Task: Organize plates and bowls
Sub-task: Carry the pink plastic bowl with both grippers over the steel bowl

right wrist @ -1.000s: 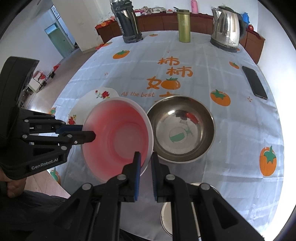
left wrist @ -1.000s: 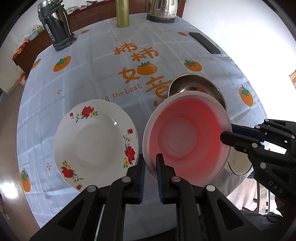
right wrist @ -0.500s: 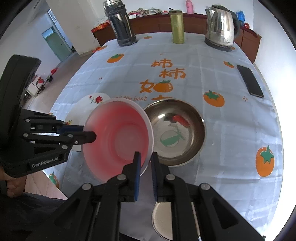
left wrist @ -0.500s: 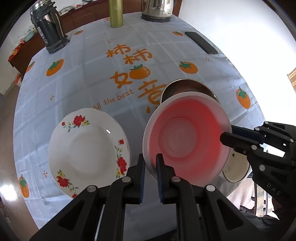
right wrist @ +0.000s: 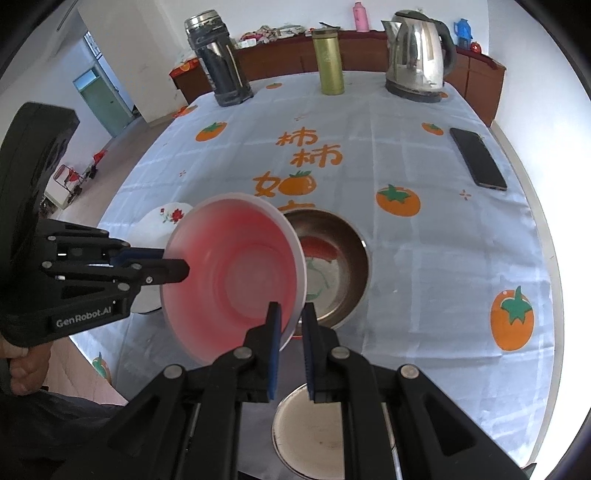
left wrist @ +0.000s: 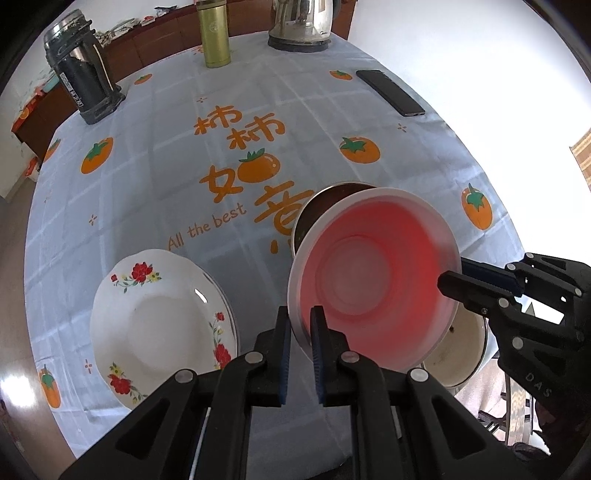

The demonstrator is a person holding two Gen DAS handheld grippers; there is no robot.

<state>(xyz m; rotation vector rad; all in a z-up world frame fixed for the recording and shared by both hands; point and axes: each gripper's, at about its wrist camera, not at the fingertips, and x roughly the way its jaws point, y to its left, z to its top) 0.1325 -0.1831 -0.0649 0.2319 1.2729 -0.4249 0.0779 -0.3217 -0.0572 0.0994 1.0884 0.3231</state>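
A translucent pink bowl (left wrist: 373, 280) is held in the air above the table by both grippers. My left gripper (left wrist: 300, 325) is shut on its near left rim. My right gripper (right wrist: 291, 325) is shut on the opposite rim; the bowl also shows in the right wrist view (right wrist: 236, 273). A steel bowl (right wrist: 340, 258) stands on the table under and behind the pink bowl. A white flowered plate (left wrist: 159, 325) lies on the table to the left. A small metal dish (right wrist: 310, 432) lies near the table's front edge, below my right gripper.
At the far end of the table stand a dark thermos (left wrist: 83, 88), a green flask (left wrist: 214, 35) and a steel kettle (left wrist: 303, 22). A black phone (left wrist: 389, 92) lies at the far right. The tablecloth (left wrist: 147, 166) carries orange persimmon prints.
Both grippers have lifted the pink bowl higher and a little back from the table. The plate and steel bowl lie where they were.
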